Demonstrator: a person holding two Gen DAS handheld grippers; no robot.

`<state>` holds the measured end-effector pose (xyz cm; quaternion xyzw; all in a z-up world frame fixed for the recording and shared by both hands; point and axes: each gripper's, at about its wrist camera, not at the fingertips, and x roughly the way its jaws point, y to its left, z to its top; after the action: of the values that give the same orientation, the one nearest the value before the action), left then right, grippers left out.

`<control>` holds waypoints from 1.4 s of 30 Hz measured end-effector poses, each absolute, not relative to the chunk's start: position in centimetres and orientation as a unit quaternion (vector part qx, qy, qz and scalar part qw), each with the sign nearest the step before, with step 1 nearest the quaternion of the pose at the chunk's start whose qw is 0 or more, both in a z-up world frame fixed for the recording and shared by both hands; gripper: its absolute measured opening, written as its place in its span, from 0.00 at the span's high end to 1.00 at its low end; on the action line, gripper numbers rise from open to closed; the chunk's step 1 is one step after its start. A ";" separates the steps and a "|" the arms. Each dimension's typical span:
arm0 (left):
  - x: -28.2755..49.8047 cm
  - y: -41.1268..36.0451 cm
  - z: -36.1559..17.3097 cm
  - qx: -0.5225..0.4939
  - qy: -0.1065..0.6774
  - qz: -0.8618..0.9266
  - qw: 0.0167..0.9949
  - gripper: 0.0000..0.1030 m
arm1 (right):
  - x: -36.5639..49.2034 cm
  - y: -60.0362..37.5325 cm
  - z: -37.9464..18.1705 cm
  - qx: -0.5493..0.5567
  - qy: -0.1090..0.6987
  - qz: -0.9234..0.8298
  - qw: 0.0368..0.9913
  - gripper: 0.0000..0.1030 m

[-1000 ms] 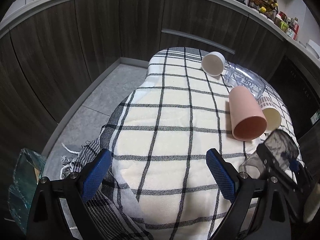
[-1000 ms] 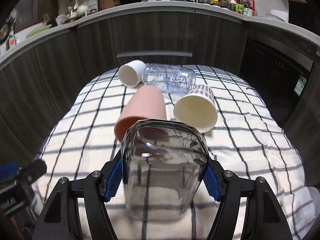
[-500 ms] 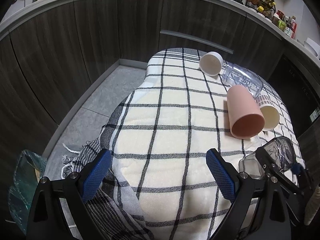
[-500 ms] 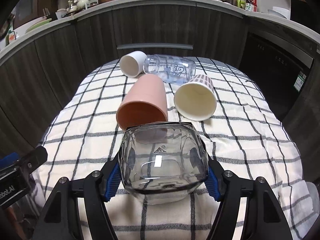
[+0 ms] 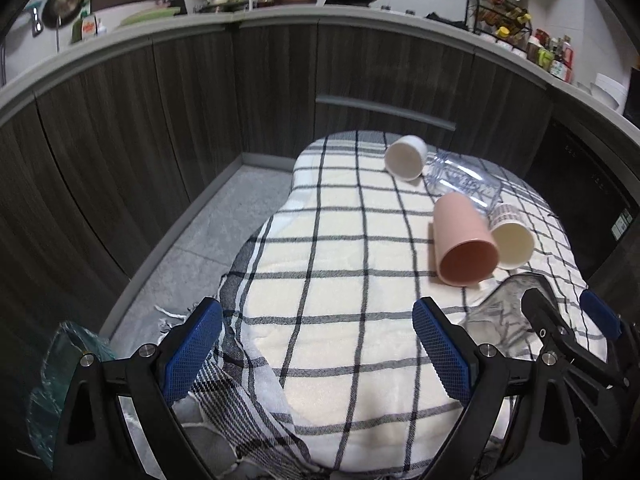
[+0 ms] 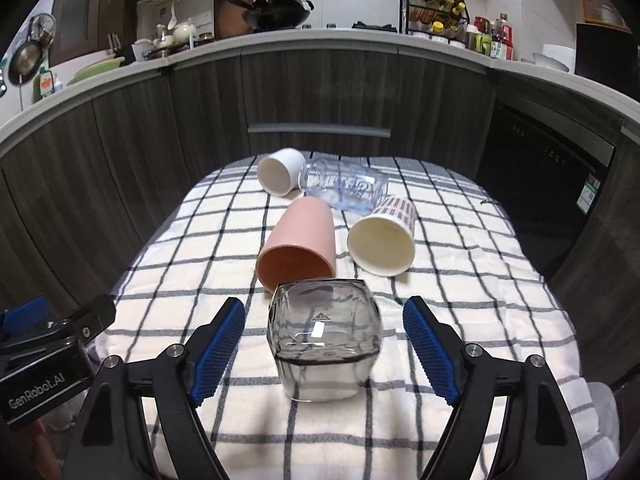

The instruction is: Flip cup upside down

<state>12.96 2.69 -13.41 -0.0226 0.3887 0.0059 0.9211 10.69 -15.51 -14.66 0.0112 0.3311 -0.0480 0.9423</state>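
Observation:
A smoky grey square glass cup [image 6: 323,336] stands upside down on the checked cloth [image 6: 460,280], its base facing up. My right gripper [image 6: 324,344] is open, its blue pads apart on either side of the cup and not touching it. The cup also shows in the left wrist view [image 5: 502,320], partly hidden behind the right gripper's finger. My left gripper [image 5: 318,344] is open and empty over the cloth's near left part.
A pink cup [image 6: 298,250], a cream paper cup [image 6: 382,244], a white cup [image 6: 280,176] and a clear bottle [image 6: 346,188] lie on their sides beyond the glass. Dark cabinets ring the table. The floor [image 5: 192,264] and a green bag [image 5: 56,380] lie left.
The right gripper tipped the glass cup over onto its rim, then opened and let it go. The left gripper stayed open with little movement.

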 end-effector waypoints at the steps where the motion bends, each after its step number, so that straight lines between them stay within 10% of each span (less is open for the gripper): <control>1: 12.6 2.5 -13.1 -0.020 0.384 0.006 0.923 0.05 | 10.3 -15.7 -14.3 0.013 0.328 -0.048 0.943 0.21; 42: 2.7 -2.0 -4.1 0.015 0.296 -0.038 0.954 0.00 | -1.6 -20.1 -5.5 0.030 0.233 -0.075 0.969 0.16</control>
<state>2.72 -1.99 -4.10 0.0154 0.2956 -0.0381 0.9544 -1.58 -20.07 -5.50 0.0296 0.2332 -0.0751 0.9691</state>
